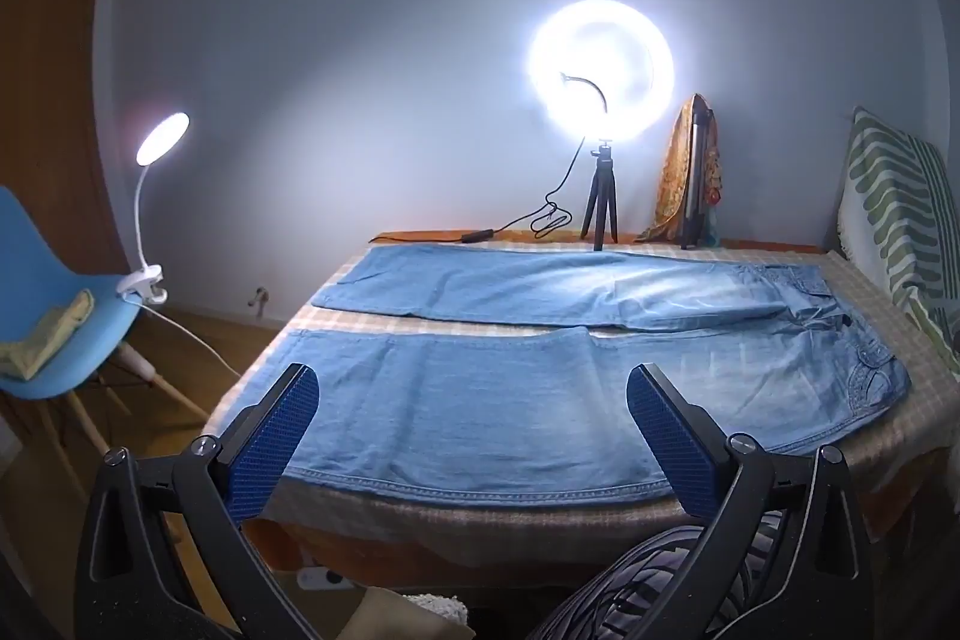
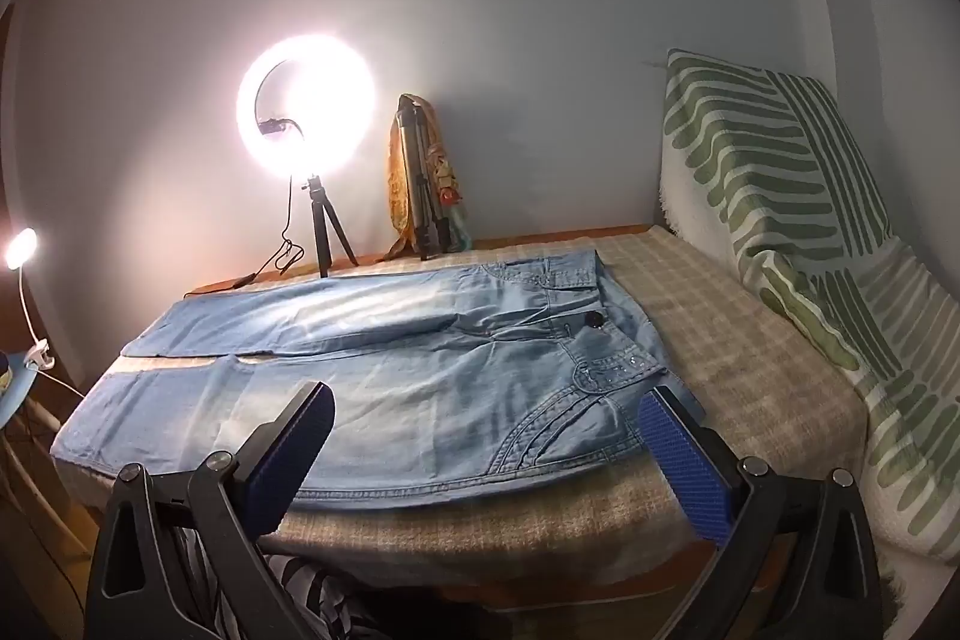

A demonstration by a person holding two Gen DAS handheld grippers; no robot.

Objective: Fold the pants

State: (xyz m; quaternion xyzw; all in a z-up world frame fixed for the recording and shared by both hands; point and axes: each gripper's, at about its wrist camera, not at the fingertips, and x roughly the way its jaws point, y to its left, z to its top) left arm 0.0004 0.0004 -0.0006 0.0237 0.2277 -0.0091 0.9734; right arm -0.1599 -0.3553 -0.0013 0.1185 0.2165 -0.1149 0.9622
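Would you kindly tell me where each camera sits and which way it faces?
Left wrist: on the open left gripper, facing the jeans' leg end; striped sleeve below.
Right wrist: on the open right gripper, facing the waistband and green-striped pillow.
Both share the jeans, ring light and checked bedcover.
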